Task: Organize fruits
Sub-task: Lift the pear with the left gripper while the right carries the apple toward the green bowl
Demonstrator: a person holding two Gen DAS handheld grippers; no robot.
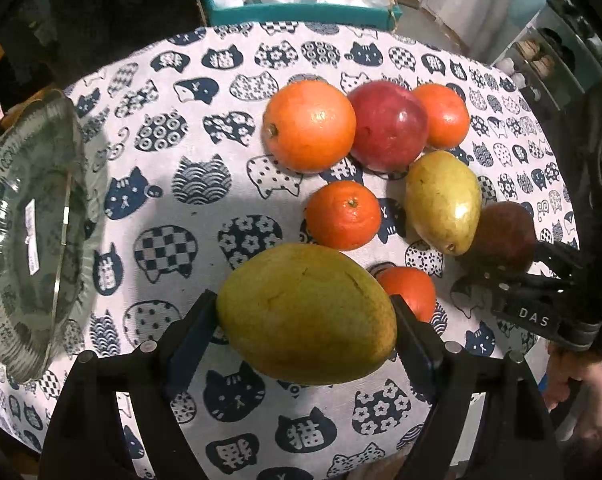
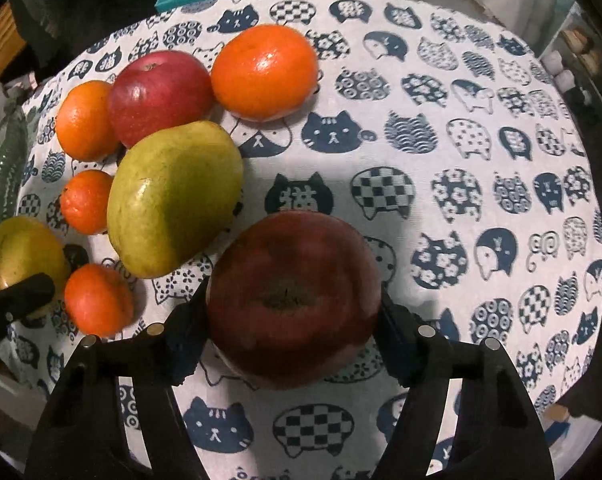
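My left gripper [image 1: 305,312] is shut on a yellow-green mango [image 1: 307,314], held over the cat-print tablecloth. My right gripper [image 2: 293,308] is shut on a dark red apple [image 2: 295,296]; that apple also shows at the right of the left wrist view [image 1: 505,236]. On the cloth lie a second mango [image 1: 443,202], a red apple [image 1: 387,126], a large orange [image 1: 309,126], and several small oranges [image 1: 343,216]. A ribbed glass bowl [image 1: 33,232] stands at the far left, apart from the fruit.
A teal box [image 1: 301,10] with plastic bags sits beyond the table's far edge. Shelves [image 1: 549,56] stand at the back right. The round table's edge [image 2: 581,240] curves close on the right. Bare cloth [image 2: 461,140] lies right of the fruit.
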